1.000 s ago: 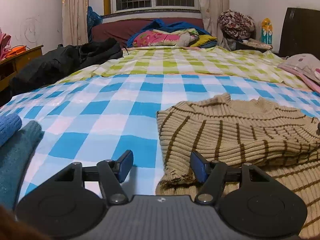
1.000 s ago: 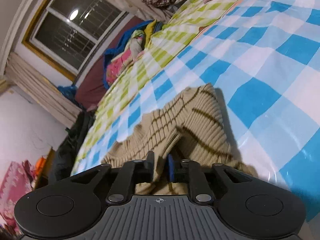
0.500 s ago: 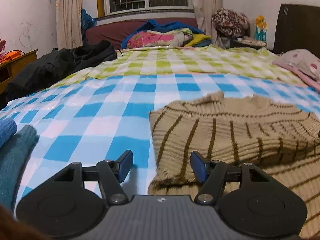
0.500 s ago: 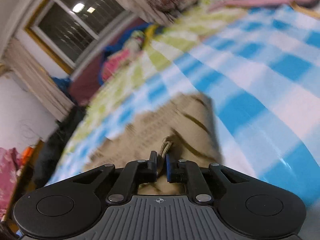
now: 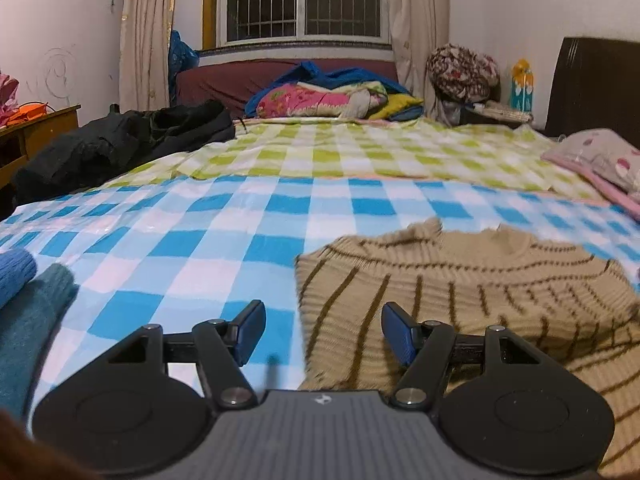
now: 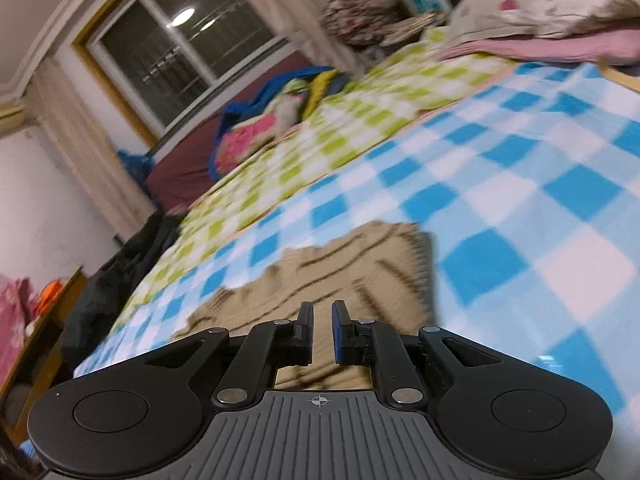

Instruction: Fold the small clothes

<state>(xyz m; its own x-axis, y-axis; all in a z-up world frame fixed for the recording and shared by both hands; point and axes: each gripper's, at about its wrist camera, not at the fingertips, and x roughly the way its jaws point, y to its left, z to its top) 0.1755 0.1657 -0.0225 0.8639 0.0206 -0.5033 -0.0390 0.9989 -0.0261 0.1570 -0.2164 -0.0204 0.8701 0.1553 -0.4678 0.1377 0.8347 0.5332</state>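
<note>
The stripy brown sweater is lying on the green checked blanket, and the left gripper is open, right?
Not quite. The sweater lies on the blue checked blanket, as the left wrist view shows; the green checked blanket is farther back. The left gripper is indeed open.

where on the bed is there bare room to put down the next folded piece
Bare blue check cloth lies between the teal and blue knits at the left edge and the striped sweater, running back to the green check sheet. More shows right of the sweater in the right view. Crowded: black coat, pillows, bedding pile.
</note>
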